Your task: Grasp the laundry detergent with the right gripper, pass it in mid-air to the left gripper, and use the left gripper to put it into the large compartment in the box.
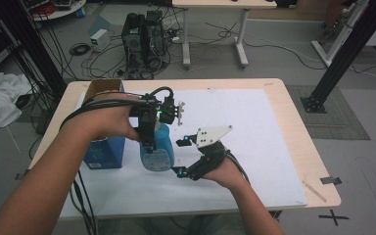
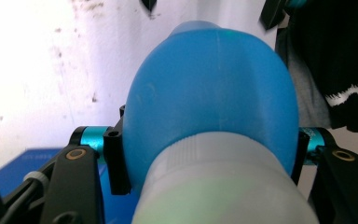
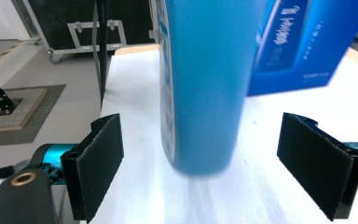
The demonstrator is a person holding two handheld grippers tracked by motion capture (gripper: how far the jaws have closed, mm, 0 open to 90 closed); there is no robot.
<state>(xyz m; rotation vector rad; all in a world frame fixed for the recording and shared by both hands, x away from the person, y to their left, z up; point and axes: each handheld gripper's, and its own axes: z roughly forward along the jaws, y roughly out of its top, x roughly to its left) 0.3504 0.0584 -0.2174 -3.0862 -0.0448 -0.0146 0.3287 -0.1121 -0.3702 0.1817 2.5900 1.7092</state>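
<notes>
Left gripper [image 1: 152, 128] jaws pinch the blue bottle [image 2: 209, 93]; right gripper [image 3: 214, 168] jaws stand spread.

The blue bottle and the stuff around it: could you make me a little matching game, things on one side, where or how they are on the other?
Things:
1. blue bottle
2. blue box
3. right gripper
4. white mat

States:
A. spread over the wooden table
B. jaws open, nothing pressed between them
C. clamped near its pale cap in the left gripper
D. standing with its top open, at the mat's left side

Pairs: 1-C, 2-D, 3-B, 4-A
</notes>
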